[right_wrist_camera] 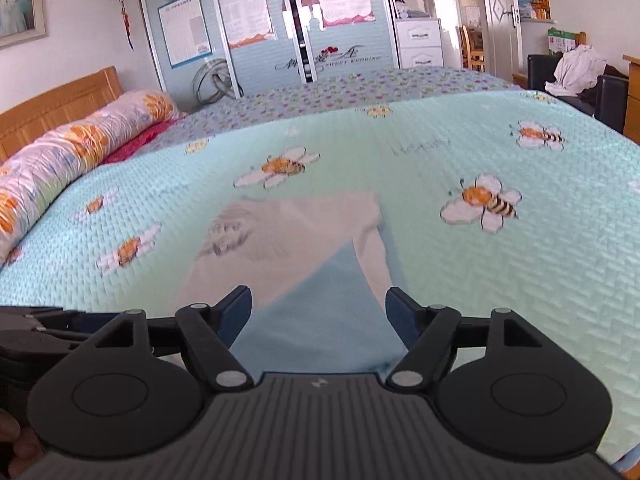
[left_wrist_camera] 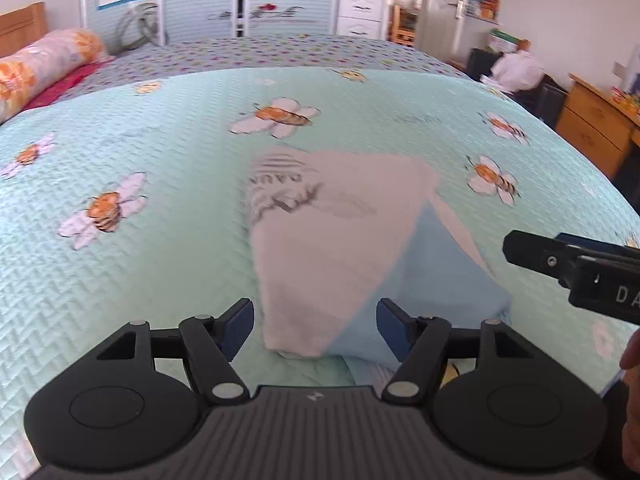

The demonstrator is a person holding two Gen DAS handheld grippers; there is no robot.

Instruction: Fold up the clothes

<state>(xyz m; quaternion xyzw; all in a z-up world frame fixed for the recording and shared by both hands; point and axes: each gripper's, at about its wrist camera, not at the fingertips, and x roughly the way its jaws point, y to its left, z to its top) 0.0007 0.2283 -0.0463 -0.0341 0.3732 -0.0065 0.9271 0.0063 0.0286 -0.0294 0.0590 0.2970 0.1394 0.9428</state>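
A folded garment (left_wrist_camera: 328,248), white on top with a grey printed design and a light blue part (left_wrist_camera: 432,280) along its right side, lies on the mint bee-print bedspread (left_wrist_camera: 120,128). My left gripper (left_wrist_camera: 316,328) hovers over its near edge, jaws apart, nothing pressed between the blue pads (left_wrist_camera: 240,326). In the right wrist view the same garment (right_wrist_camera: 288,240) shows white with its light blue part (right_wrist_camera: 320,312) nearest the right gripper (right_wrist_camera: 319,316), which stands open above the cloth. The right gripper's black body (left_wrist_camera: 576,268) enters the left wrist view from the right.
A long floral bolster (right_wrist_camera: 72,160) lies by the wooden headboard (right_wrist_camera: 52,108) at the left. A wardrobe with sliding doors (right_wrist_camera: 280,32) stands behind the bed. A wooden desk (left_wrist_camera: 600,120) and a dark chair with white clothes (right_wrist_camera: 576,68) stand at the right. A hand (left_wrist_camera: 632,356) shows at the right edge.
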